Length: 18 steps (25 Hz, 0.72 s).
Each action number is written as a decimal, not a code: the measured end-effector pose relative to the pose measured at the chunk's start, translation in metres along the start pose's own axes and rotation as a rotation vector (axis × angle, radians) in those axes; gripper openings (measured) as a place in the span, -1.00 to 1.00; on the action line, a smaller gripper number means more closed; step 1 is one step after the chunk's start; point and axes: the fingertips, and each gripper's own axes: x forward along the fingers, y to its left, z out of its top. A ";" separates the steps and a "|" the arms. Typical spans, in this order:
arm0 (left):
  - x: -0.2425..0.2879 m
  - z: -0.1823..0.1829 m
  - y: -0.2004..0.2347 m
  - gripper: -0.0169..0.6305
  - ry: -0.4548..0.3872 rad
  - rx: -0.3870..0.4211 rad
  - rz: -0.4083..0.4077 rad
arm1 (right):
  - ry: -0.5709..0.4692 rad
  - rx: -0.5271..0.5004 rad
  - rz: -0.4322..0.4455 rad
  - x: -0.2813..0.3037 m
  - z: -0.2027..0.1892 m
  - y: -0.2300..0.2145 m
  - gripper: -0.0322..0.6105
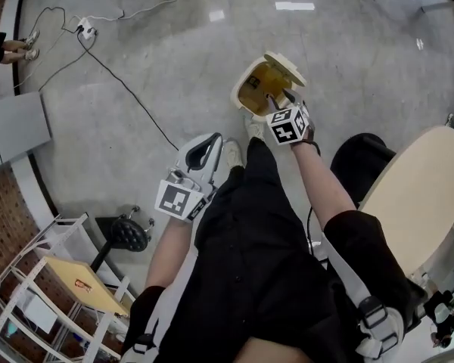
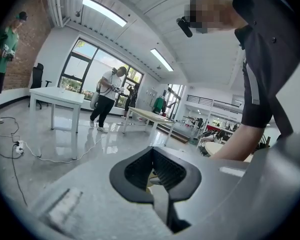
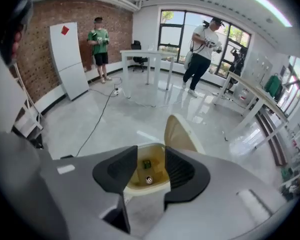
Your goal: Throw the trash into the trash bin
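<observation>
A cream trash bin (image 1: 240, 89) stands on the grey floor ahead of my feet with its lid (image 1: 287, 66) flipped up. My right gripper (image 1: 281, 97) hangs over the bin's mouth, pointing steeply down. In the right gripper view its jaws (image 3: 151, 156) stand apart with nothing between them. Through that gap I see the bin's (image 3: 148, 187) inside, holding a small green item (image 3: 146, 164) and a can (image 3: 149, 180). My left gripper (image 1: 214, 138) is held lower left beside my leg. Its fingertips (image 2: 152, 150) meet, with nothing seen gripped.
A black cable (image 1: 121, 82) runs across the floor from a power strip (image 1: 87, 29). A round pale table (image 1: 420, 203) is at the right, and a white rack (image 1: 53, 293) and a black stool base (image 1: 129, 233) at the lower left. People stand by white tables (image 3: 145, 59) in the distance.
</observation>
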 end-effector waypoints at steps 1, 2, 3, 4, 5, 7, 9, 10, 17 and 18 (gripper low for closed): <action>-0.003 0.004 0.002 -0.94 -0.013 0.006 -0.002 | -0.037 0.024 -0.010 -0.013 0.012 0.000 -0.36; -0.006 0.010 0.004 -0.94 -0.028 0.010 -0.002 | -0.071 0.040 -0.020 -0.026 0.023 0.001 -0.39; -0.010 0.016 0.005 -0.94 -0.045 0.015 -0.002 | -0.103 0.049 -0.031 -0.040 0.035 0.003 -0.41; -0.014 0.022 0.006 -0.94 -0.062 0.020 -0.002 | -0.135 0.054 -0.044 -0.053 0.045 0.003 -0.42; -0.018 0.029 0.006 -0.94 -0.077 0.028 -0.003 | -0.168 0.059 -0.059 -0.067 0.056 0.003 -0.44; -0.024 0.041 0.008 -0.94 -0.107 0.045 -0.007 | -0.238 0.073 -0.091 -0.095 0.079 -0.002 -0.49; -0.029 0.055 0.009 -0.94 -0.139 0.065 -0.012 | -0.303 0.088 -0.119 -0.121 0.100 -0.010 -0.52; -0.032 0.061 0.010 -0.94 -0.155 0.075 -0.015 | -0.331 0.095 -0.134 -0.134 0.108 -0.013 -0.53; -0.075 0.087 0.022 -0.94 -0.245 0.093 0.001 | -0.489 0.186 -0.227 -0.217 0.123 -0.014 -0.64; -0.082 0.088 0.025 -0.94 -0.257 0.092 0.005 | -0.506 0.181 -0.240 -0.230 0.121 -0.011 -0.66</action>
